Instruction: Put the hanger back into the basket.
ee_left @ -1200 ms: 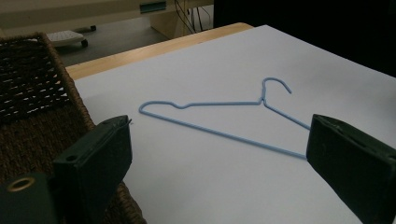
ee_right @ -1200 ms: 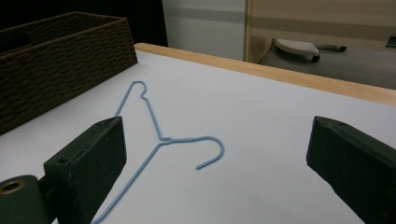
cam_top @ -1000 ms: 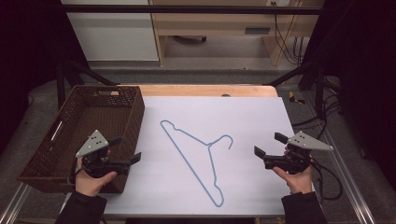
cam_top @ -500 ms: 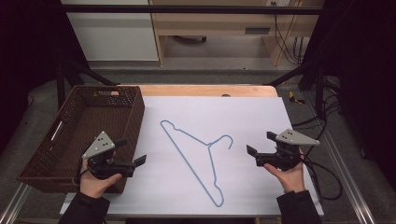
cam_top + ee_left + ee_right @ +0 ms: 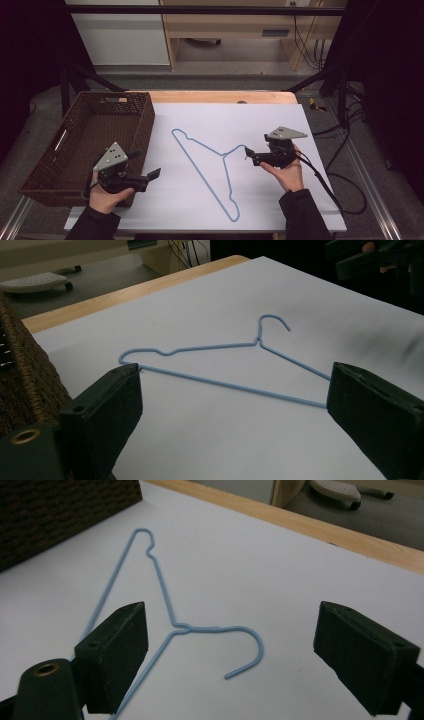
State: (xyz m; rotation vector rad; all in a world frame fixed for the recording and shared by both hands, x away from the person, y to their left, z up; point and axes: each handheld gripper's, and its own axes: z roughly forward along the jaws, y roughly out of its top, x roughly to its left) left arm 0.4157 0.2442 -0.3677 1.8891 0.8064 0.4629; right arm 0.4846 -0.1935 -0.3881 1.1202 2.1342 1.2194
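A light-blue wire hanger (image 5: 200, 145) lies flat on the white sheet (image 5: 270, 125), its hook toward the right. My right gripper (image 5: 251, 156) hovers just right of the hook, open; its jaws have just been closing a little, with nothing pressed between them. In the right gripper view the hanger's neck and hook (image 5: 181, 626) lie on the sheet ahead of the right gripper (image 5: 231, 607). My left gripper (image 5: 146, 163) is open near the basket's front corner, apart from the hanger. The left gripper view shows the hanger (image 5: 225, 385) ahead of the open left gripper (image 5: 235, 372).
A brown wicker basket (image 5: 85, 145) stands at the table's left, close beside my left hand. The wooden table edge (image 5: 220, 96) runs along the back of the sheet. A black cable (image 5: 325, 185) trails from the right gripper off the table's right side.
My right gripper has moved left across the sheet to the hanger's hook. The left gripper has hardly shifted. The hanger lies where it was.
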